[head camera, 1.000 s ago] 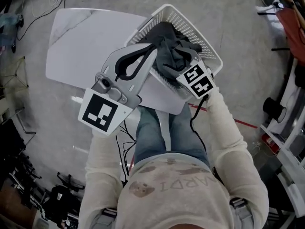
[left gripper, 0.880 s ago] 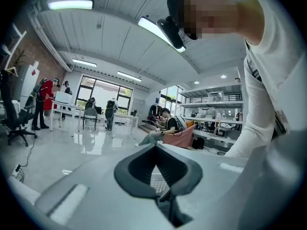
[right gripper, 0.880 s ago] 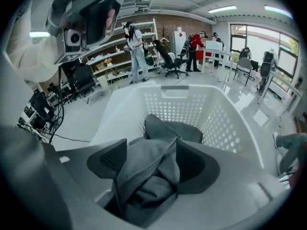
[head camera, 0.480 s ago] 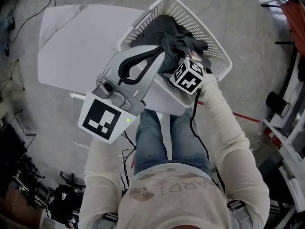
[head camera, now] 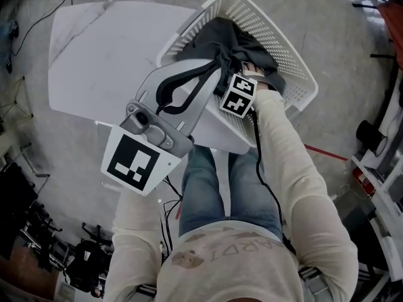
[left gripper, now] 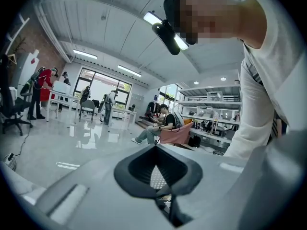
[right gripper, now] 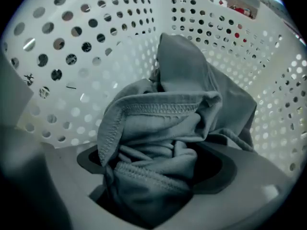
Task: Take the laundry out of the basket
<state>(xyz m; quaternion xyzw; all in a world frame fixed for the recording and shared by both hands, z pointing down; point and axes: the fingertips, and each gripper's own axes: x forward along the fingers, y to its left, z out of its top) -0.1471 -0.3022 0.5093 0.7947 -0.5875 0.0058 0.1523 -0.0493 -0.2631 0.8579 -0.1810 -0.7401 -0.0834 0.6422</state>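
The right gripper (right gripper: 152,178) has its jaws clamped on a bunched fold of dark grey clothing (right gripper: 165,121), low inside a white perforated laundry basket (right gripper: 72,47). The rest of the clothing lies heaped in the basket, which sits at the edge of a white table (head camera: 101,55) in front of the standing person. The left gripper (left gripper: 154,152) is held up beside the basket's near rim, jaws closed together on nothing. This looks like the grab step. Next, the right gripper would need to lift high enough for trailing cloth to clear the rim.
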